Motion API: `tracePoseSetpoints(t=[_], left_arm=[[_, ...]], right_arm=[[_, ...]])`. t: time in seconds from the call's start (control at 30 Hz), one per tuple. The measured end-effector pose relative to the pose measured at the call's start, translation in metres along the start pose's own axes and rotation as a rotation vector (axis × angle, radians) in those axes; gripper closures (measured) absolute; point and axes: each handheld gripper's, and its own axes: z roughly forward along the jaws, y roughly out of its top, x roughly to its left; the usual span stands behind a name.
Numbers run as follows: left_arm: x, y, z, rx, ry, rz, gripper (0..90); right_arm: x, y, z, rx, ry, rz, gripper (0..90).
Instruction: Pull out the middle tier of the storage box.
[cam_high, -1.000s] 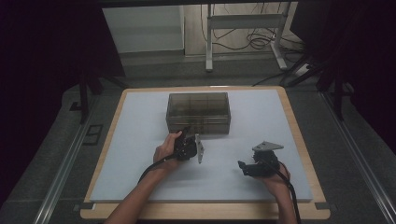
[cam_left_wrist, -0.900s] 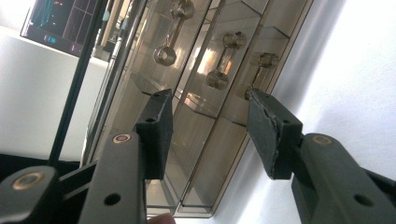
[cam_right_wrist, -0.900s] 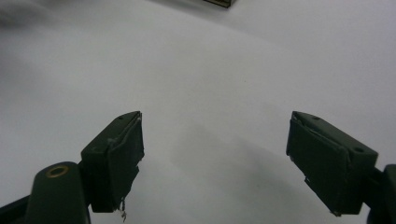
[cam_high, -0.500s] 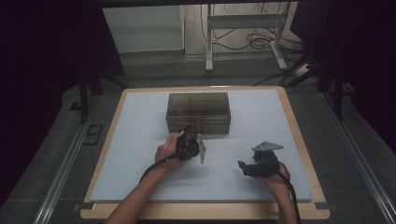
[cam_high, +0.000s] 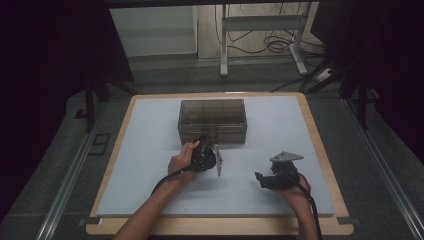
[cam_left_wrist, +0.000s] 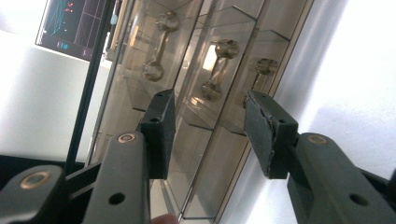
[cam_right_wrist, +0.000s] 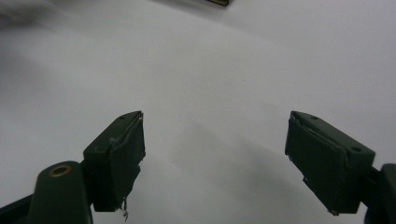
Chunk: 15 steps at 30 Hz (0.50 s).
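From the high view, we see our left gripper (cam_high: 210, 145) up against the near wall of the smoky drawer box (cam_high: 212, 120), far centre on the table (cam_high: 150, 150). Our right gripper (cam_high: 261, 179) rests near right, well apart.

In the left gripper view, the jaws have just been closing around the middle drawer handle (cam_left_wrist: 216, 70) with nothing pinched yet. If we close off-centre, we judge a pad may slip off the knob or nudge the light box away.

In the right gripper view, the jaws gape wide over bare table. We read no writing anywhere.

Left hand-held gripper (cam_left_wrist: 210, 126) rolled sideways, jaws closing; right hand-held gripper (cam_right_wrist: 215, 163) seemingly wide apart.
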Motion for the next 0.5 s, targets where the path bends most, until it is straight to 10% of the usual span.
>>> tracePoseSetpoints(t=[0.5], left_arm=[[-0.0062, 0.0036, 0.0062, -0.011, 0.015, 0.003, 58.3]], right_arm=[[-0.0007, -0.0003, 0.0009, 0.004, -0.002, 0.002, 19.5]])
